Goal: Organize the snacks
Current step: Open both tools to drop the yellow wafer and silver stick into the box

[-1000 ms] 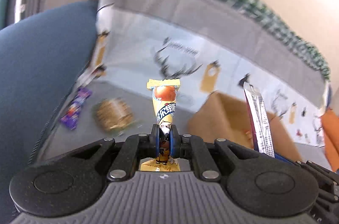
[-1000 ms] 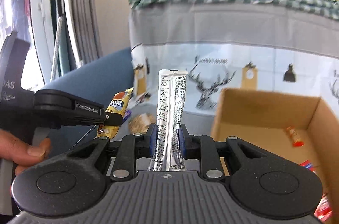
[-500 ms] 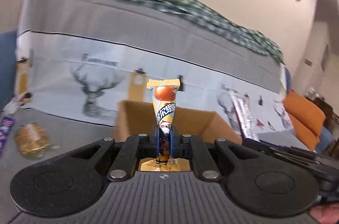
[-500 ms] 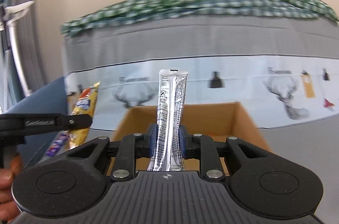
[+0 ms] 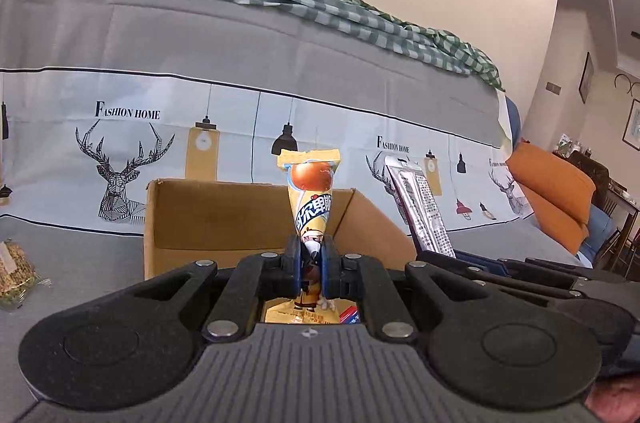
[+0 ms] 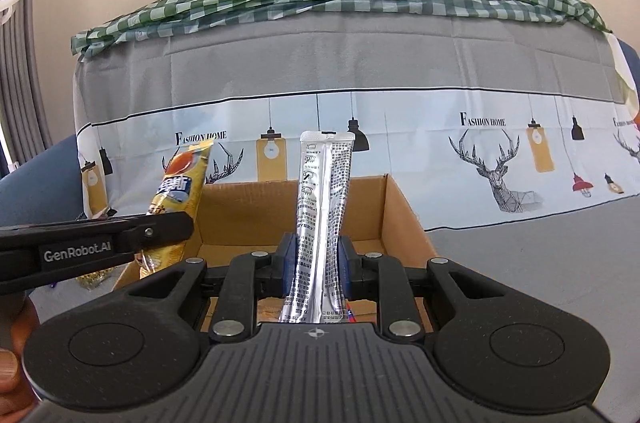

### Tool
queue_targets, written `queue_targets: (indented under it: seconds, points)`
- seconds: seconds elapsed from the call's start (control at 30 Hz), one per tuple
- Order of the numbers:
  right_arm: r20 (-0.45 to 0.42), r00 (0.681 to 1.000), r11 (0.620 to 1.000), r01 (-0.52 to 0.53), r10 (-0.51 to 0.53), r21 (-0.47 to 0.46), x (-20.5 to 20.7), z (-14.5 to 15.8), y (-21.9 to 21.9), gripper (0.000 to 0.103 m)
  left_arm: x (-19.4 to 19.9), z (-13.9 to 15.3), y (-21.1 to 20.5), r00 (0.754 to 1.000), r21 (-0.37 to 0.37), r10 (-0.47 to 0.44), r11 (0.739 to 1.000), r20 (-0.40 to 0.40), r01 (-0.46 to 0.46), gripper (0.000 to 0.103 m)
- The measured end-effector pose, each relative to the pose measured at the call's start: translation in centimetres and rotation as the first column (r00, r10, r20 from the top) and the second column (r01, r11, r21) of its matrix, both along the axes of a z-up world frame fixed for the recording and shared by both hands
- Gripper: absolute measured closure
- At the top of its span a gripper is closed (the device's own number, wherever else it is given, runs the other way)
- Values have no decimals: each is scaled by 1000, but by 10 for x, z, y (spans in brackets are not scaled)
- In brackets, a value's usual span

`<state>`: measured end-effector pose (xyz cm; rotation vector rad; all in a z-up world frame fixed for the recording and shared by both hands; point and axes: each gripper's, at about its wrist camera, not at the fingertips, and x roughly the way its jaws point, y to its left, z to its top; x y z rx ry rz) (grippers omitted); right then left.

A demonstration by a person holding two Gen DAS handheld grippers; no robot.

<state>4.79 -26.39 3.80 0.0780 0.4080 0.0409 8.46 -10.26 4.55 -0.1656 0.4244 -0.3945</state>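
Two snacks poised at the cardboard box (image 6: 396, 211)

Left gripper (image 5: 311, 259) pinches a light, crinkly yellow packet (image 5: 312, 199) low; right gripper (image 6: 316, 263) clamps a slippery silver sachet (image 6: 322, 207) mid-length.

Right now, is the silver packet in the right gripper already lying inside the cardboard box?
No, the silver packet stands upright, clamped in the right gripper, in front of the open cardboard box.

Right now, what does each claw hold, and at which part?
Left claw: yellow snack packet, pinched near its lower end. Right claw: silver stick packet, gripped low on its length.
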Motion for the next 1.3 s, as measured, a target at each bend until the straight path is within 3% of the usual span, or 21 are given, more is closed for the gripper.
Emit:
queue_targets:
  seconds: [0.67,0.8,0.83,0.9,1.3]
  points:
    - [9,1000,1000,-18,19,-23,-1,-1,4,80,2,2,5,1000,-16,2,1000,-11,-2,94]
    - [-19,999,999,-33,32,-15,2,-4,6,71,3,-1,7,1000,-19,7,1000,-30,-7,78]
    - [-21,999,999,-29,29,-23,2,-4,8,61,3,0,8,1000,-18,13,1000,-27,-13,77]
    - [-18,1000,999,-23,23,-24,1,-3,9,51,3,1,11,999,-20,23,1000,-28,-24,76]
    - [-11,1000,1000,-21,21,-2,5,-1,33,47,-5,5,49,993,0,122,993,-10,-122,77]
